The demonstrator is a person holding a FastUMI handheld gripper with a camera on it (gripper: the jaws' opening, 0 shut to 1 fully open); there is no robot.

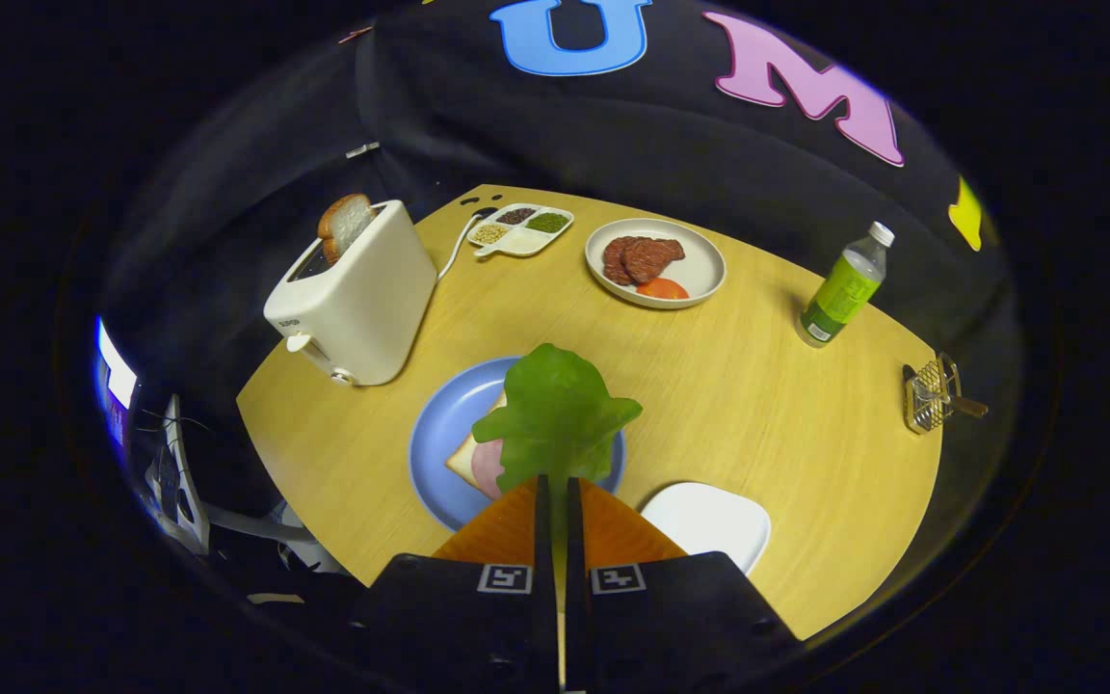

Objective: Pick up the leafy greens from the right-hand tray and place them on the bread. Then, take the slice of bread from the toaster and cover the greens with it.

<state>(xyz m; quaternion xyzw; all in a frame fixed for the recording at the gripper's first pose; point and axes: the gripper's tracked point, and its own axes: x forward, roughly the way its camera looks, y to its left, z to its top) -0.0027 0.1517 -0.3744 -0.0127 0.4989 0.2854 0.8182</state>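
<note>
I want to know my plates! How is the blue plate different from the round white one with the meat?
The blue plate lies just ahead of the gripper, which is shut on the leafy greens; the white plate sits beyond. The blue plate holds bread with ham; the white plate holds meat slices and tomato. Both are round and rest on the table.

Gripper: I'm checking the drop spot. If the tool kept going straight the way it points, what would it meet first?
Probably the bread on the blue plate. The tool is shut on the leafy greens, which hang over it; depth is unclear.

Black-bodied tool with two square black-and-white markers behind its fingers
</note>
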